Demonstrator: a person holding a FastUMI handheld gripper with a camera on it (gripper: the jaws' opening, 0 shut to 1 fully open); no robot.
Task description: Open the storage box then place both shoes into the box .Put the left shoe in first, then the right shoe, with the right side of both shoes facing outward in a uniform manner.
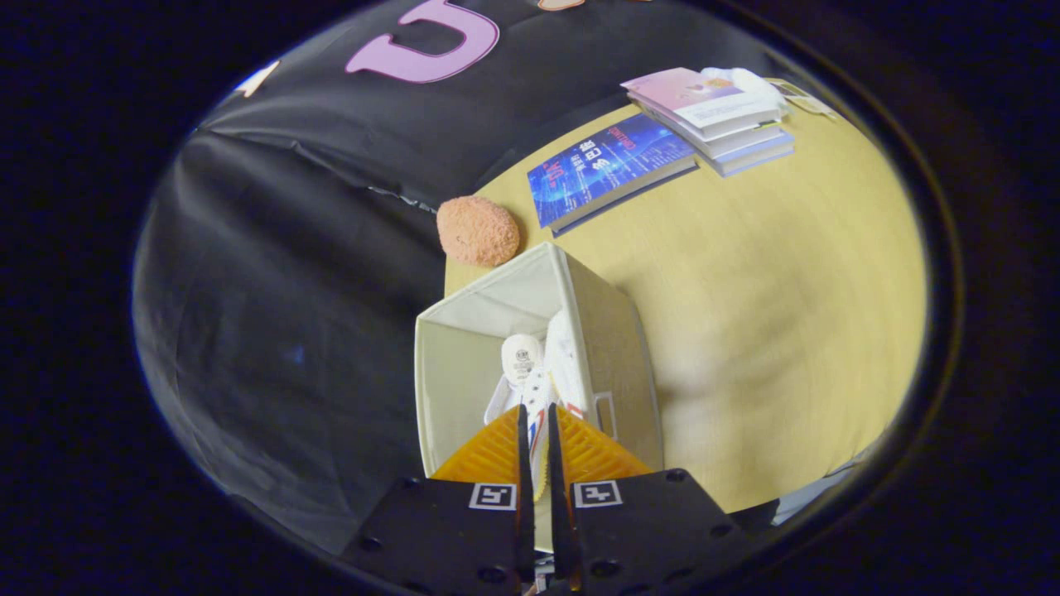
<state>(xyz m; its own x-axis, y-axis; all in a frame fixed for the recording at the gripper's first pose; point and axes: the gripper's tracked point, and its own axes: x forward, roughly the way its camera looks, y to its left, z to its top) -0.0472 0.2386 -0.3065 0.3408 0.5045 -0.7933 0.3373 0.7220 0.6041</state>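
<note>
2 ribbed, wedge-shaped fingers of the gripper (537,434) stand nearly pressed together in the gripper view, with only a thin slot between them, and in that slot sits the edge of a white shoe (538,397) with red and blue trim; both fingers appear to pinch it. Each finger carries a small square printed marker on its flat dark base. That shoe hangs down into the storage box (617,348), a soft-sided, cube-shaped fabric bin in pale beige with an open top, a smooth cream lining and a small rectangular handle frame on its outer wall. Deeper inside the box, just beyond the fingertips, lies another white shoe (520,360), its rounded insole facing up, resting against the pinched one. The box stands on a light yellow wooden table (778,298) with a faint grain and a curved edge. Just beyond the box, at the table's rim, rests a fuzzy orange-brown ball (478,230) of rough, nubby texture. Farther along the table lies a flat blue book (609,165) with a glossy cover, and beside it a stack of thin books (716,112) in pink and white covers, with something white and crumpled behind the stack.
</note>
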